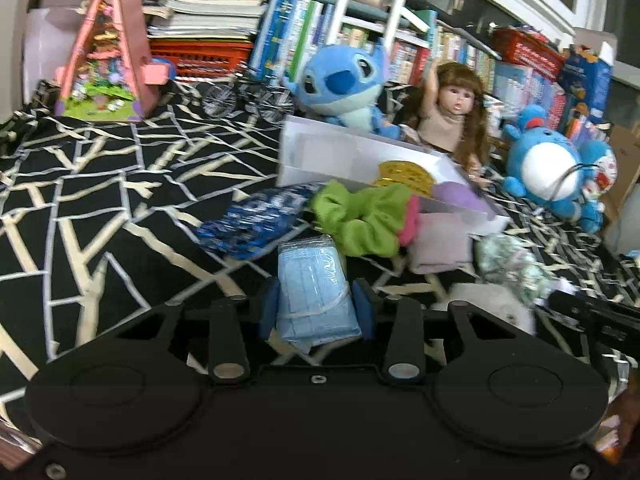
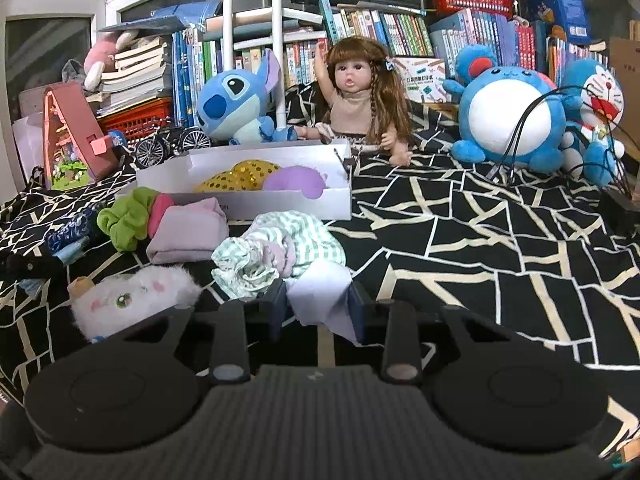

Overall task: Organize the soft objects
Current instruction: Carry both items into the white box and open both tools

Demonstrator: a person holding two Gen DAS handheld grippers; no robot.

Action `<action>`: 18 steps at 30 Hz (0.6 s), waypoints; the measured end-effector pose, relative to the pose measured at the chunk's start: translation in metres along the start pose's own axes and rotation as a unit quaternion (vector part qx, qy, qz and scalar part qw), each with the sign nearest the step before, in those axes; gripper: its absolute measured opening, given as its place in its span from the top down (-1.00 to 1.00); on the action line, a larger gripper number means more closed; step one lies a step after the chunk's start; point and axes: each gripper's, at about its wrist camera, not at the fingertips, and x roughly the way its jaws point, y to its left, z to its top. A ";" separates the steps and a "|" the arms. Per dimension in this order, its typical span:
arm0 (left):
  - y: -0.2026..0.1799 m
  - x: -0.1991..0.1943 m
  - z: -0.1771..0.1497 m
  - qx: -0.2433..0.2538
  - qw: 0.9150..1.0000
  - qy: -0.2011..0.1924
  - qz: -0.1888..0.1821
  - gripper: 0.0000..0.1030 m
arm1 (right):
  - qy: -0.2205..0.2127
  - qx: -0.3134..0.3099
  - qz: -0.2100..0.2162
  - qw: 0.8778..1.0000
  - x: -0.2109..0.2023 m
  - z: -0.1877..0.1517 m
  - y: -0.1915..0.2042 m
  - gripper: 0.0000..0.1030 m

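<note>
Two grippers are each clamped on something soft. From the left wrist, the left gripper point(image 1: 316, 304) has its blue pads pressed against both sides of a wrapped pack of light blue face masks point(image 1: 314, 292), which sits on the black cloth with pale lines point(image 1: 100, 200). Just beyond the pack lie a blue patterned fabric piece point(image 1: 256, 220), a green scrunchie point(image 1: 360, 220) and a folded lilac cloth point(image 1: 440, 244), all beside the near wall of a white box point(image 1: 344, 152). A gold sequin item point(image 1: 404, 174) and a purple soft item point(image 1: 456, 194) rest inside that box.

From the right wrist, the right gripper point(image 2: 318, 306) pinches a pale lavender-white cloth point(image 2: 320, 292) between narrowly set jaws. Touching that cloth at its far side is a crumpled green-striped fabric point(image 2: 276, 248). A white fluffy cat toy point(image 2: 132, 300) lies to the left on the cloth-covered surface, and the white box stands further back, in front of a blue plush point(image 2: 236, 104) and a doll point(image 2: 360, 96).
</note>
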 end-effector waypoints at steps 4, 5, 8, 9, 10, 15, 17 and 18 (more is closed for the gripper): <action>-0.012 -0.004 0.004 0.004 1.000 -0.004 -0.025 0.27 | -0.008 0.002 -0.008 1.000 -0.002 0.005 -0.003 0.26; -0.014 -0.004 0.007 0.007 1.000 -0.008 -0.030 0.27 | -0.010 0.002 -0.010 1.000 -0.003 0.007 -0.004 0.26; -0.022 -0.006 0.017 0.016 0.999 -0.017 -0.034 0.27 | -0.019 0.005 -0.016 1.000 -0.005 0.013 -0.006 0.26; -0.025 -0.005 0.021 0.021 0.999 -0.017 -0.031 0.27 | -0.021 0.007 -0.018 1.000 -0.006 0.015 -0.007 0.26; -0.027 -0.004 0.025 0.025 0.999 -0.018 -0.027 0.27 | -0.024 0.010 -0.018 1.000 -0.006 0.018 -0.008 0.26; -0.029 0.000 0.052 0.027 0.998 -0.038 -0.030 0.27 | -0.041 0.023 -0.014 0.999 -0.003 0.037 -0.014 0.27; -0.031 0.004 0.067 0.031 0.998 -0.047 -0.028 0.27 | -0.045 0.025 -0.010 0.999 0.000 0.047 -0.013 0.27; -0.032 0.006 0.074 0.034 0.998 -0.052 -0.026 0.27 | -0.046 0.026 -0.009 0.999 0.003 0.051 -0.014 0.27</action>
